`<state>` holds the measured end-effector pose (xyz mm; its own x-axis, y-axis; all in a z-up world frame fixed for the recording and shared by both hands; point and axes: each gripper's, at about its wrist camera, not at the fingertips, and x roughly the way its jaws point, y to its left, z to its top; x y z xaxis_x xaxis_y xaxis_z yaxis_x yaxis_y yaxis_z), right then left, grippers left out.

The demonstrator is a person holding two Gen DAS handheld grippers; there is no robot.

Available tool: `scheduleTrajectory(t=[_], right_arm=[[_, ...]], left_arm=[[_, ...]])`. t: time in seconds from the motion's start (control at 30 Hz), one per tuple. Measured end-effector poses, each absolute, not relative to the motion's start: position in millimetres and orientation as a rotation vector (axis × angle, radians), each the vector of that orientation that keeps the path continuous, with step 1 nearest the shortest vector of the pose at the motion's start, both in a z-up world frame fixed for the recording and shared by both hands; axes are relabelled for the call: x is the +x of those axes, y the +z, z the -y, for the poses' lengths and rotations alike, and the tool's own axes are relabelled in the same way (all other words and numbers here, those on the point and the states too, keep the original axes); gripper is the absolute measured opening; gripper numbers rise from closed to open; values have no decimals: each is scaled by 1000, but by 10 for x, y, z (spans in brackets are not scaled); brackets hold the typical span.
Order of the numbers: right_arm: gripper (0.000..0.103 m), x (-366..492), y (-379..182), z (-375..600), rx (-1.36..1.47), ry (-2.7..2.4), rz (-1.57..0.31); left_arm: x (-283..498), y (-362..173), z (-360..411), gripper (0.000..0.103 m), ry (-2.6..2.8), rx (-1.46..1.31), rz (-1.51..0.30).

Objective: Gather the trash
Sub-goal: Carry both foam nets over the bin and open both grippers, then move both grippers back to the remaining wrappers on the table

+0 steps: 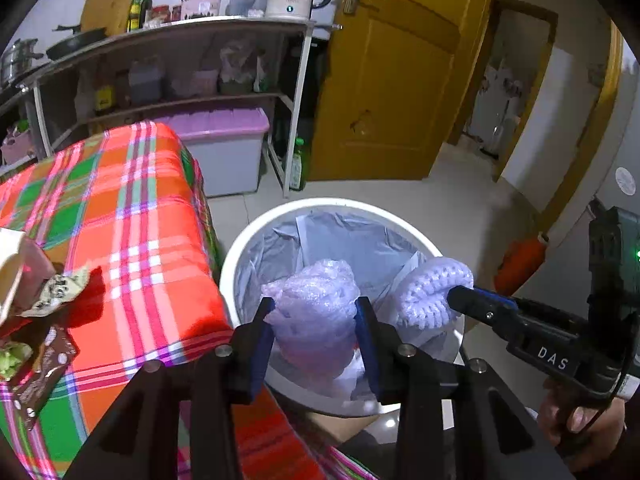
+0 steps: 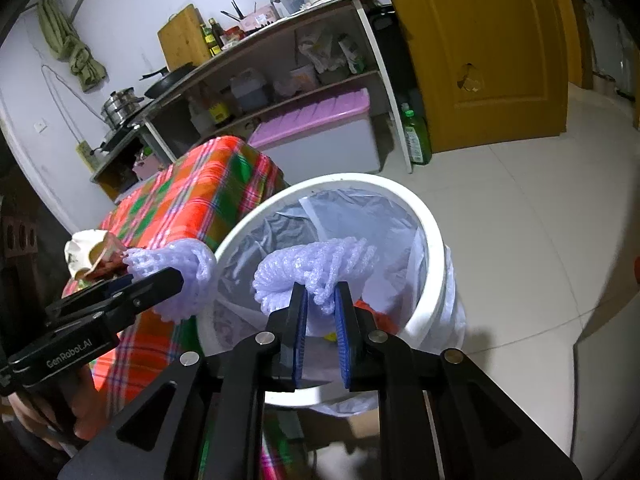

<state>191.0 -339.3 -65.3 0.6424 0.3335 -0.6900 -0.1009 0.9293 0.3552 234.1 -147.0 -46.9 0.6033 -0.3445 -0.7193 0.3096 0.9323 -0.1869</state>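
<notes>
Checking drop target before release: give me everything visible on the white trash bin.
The white trash bin is a round, upright plastic-looking bucket on the pale tiled floor, right beside the plaid-covered table. A thin translucent grey liner bag lines it and folds over the rim, hanging down the outside. Something red and a bit of yellow show low inside. The opening is uncovered. Two purple foam nets hang over its mouth in the grippers, with no contact with the rim visible.

Plaid-clothed table point(image 1: 132, 208) w/ wrappers point(image 1: 56, 292), cup point(image 1: 10, 268); bin point(image 1: 256, 236) beside.
</notes>
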Motion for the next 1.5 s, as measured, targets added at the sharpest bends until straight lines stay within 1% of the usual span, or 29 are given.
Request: scheduleTrajectory(t=[0.1,0.17,0.23,0.7,1.23,1.5], right_arm=[[23,1945,-696,3401,292,240,-848],[37,1954,-715,3420,297,242,-845],[40,1954,-718,3428,300,242,-841],[40,1855,-558,3374,265,247,-801],[40,1381,-14,2975,178,343,-686],[40,1149,118,2681,137,416,-655]], left_arm=[[2387,-522,1464,44,-376,-69,-868],[2410,-538,1453,46,-377,-83,-876],[2418,-541,1443,49,-377,-93,-876],[2267,-385,1366,50,-397,-126,-809],[1641,90,982,50,-325,-138,-655],[1292,170,675,50,-263,-122,-610]])
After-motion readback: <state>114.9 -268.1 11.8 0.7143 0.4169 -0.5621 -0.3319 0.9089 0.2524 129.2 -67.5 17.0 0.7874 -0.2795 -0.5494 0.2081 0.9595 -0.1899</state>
